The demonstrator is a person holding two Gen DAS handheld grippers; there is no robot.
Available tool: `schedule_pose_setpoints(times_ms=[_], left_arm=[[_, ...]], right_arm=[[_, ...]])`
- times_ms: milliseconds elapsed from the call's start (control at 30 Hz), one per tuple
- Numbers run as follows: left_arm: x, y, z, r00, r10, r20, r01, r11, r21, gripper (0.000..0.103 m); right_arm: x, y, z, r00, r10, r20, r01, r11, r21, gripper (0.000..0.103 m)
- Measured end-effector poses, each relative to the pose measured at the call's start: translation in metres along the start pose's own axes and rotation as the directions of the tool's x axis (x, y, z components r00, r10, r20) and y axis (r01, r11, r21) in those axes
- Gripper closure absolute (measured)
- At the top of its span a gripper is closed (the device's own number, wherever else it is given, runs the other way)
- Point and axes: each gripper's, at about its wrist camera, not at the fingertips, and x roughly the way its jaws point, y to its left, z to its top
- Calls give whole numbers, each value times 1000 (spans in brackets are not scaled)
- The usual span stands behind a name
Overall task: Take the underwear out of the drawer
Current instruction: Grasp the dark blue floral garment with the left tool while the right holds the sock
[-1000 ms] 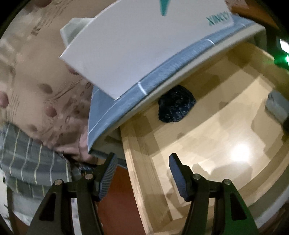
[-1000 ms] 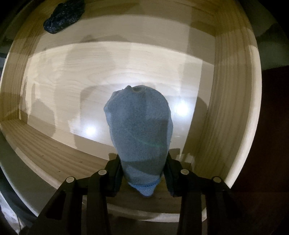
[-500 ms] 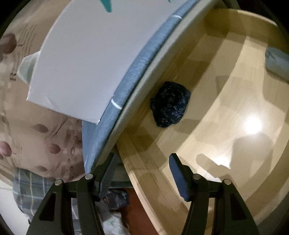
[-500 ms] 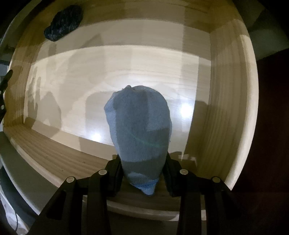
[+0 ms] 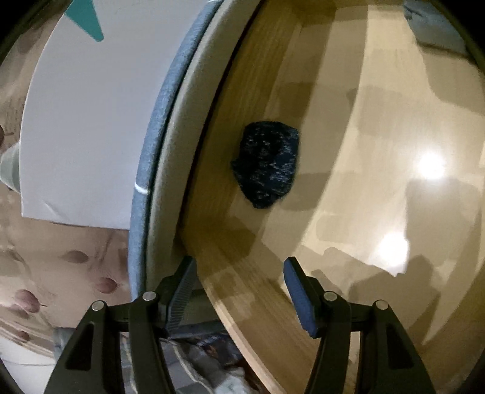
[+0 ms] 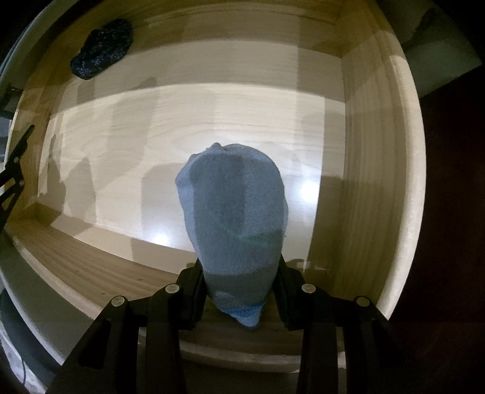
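An open wooden drawer (image 6: 379,181) holds a dark blue speckled bundle of underwear (image 5: 266,163) near its far left corner; it also shows in the right wrist view (image 6: 101,60). My right gripper (image 6: 241,291) is shut on a light blue bundle of underwear (image 6: 233,212) and holds it above the drawer's front part. That bundle shows at the top right of the left wrist view (image 5: 433,24). My left gripper (image 5: 239,291) is open and empty over the drawer's left wall (image 5: 230,272), short of the dark bundle.
A mattress with a blue edge (image 5: 154,136) and a white sheet of card (image 5: 91,127) lie above the drawer on the left. Patterned beige bedding (image 5: 60,266) is further left. My left gripper's finger (image 6: 15,163) shows at the right wrist view's left edge.
My left gripper has swung right and moved in over the drawer, toward the dark bundle. My right gripper has kept its hold on the light blue bundle and drawn back slightly.
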Motion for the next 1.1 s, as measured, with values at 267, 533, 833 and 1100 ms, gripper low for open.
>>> schedule_pose_setpoints(times_ms=[267,533,833,1100], left_arm=[[5,-10,5,999,12,46,-16,996,83,42],[12,-22,7,994,42,100,-60,982,182,42],[19,-31,19,987,40,158,-77,968,238,42],[23,-48,19,980,37,196,-99,943,317,48]], right_arm=[[17,18,-7,1000,-3,6,3,1000,6,69],[15,17,-6,1000,-3,6,3,1000,4,69],[16,20,-5,1000,-2,5,2,1000,4,68],[7,18,-3,1000,4,4,-4,1000,9,68]])
